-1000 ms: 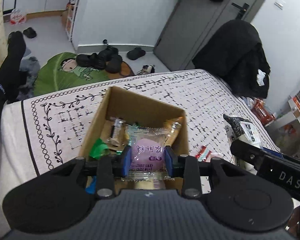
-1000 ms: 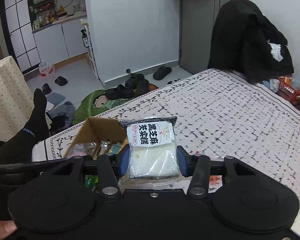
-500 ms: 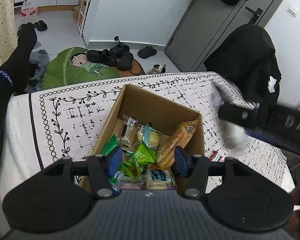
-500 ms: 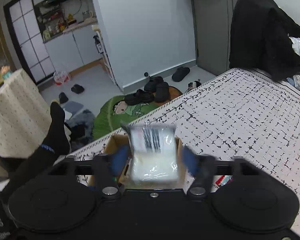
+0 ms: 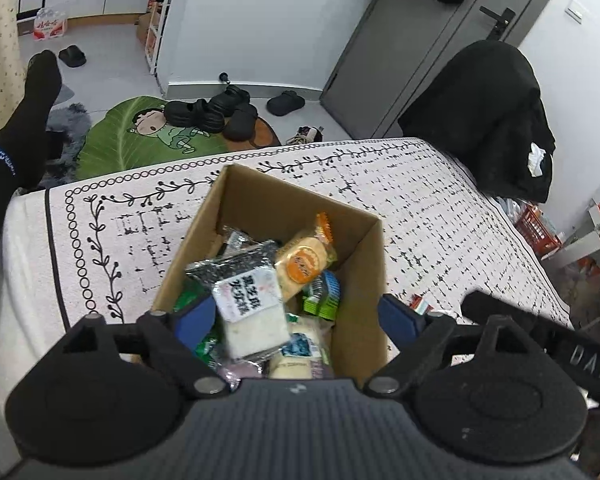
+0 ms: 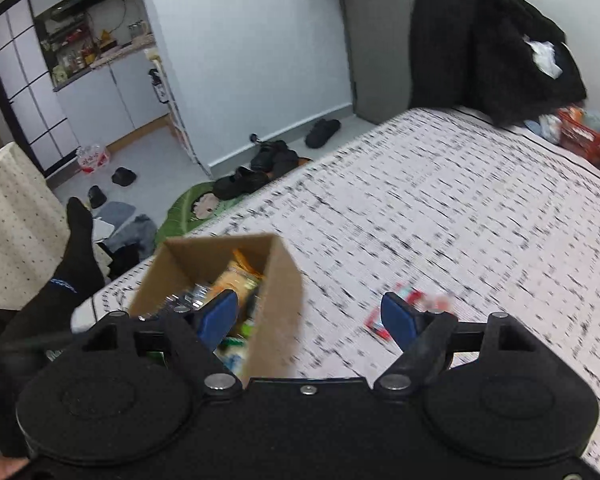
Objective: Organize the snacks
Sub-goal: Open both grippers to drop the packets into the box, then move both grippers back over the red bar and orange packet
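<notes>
Both our grippers stand wide and empty, the left gripper [image 5: 296, 316] having just been opening above the cardboard box [image 5: 364, 292], where the white rice-cake packet [image 5: 252, 312] now lies atop the other snacks. Our right gripper [image 6: 310, 316] straddles the box's near corner. Beyond it, the red packet [image 6: 380, 322] on the bedspread [image 6: 440, 208] looks next; we should clear the box wall first.

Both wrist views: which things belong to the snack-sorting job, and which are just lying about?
Job:
- cardboard box on the bed
- white rice-cake packet atop the snacks inside
- orange biscuit pack in the box
- red wrapper on the bedspread

Lying about:
- black shoes
- green leaf mat
- black coat
</notes>
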Demonstrator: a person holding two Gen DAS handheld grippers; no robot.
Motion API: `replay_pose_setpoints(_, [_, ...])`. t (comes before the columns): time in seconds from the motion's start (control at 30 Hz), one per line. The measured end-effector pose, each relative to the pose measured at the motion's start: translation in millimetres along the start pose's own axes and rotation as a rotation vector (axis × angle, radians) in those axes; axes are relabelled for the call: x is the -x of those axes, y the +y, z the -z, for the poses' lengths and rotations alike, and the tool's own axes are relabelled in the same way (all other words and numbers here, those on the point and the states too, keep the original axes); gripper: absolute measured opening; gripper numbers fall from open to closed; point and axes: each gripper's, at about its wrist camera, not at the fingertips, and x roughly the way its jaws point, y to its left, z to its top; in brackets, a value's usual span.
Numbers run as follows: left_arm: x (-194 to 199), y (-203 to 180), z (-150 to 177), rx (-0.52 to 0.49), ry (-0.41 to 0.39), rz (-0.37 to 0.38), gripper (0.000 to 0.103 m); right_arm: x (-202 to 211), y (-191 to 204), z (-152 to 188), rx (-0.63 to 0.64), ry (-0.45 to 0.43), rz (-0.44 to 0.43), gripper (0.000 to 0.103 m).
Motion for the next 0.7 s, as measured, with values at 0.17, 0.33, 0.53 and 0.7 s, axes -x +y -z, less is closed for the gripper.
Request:
replay_pose_setpoints(0.17, [2,-18,4,-0.04,-0.007,0.005,0.094,8,-28,10,-0.042,0.006,0.025,0.078])
replay_pose_setpoints(0.33, [4,-36,8,-0.084,-0.021,0.001,0.095,12,-52,16,-0.076,0.003,0.04,0.078])
replay_pose_setpoints(0.53, [6,-62,11,-0.137,-0.031,0.038,0.095,14,-77,22,-0.115,-0.003,0.035,0.077])
replay_pose_setpoints(0.7, [3,-87,14,-0.206,-0.022,0.069,0.095,11,-93,25,-0.141,0.001,0.025,0.074])
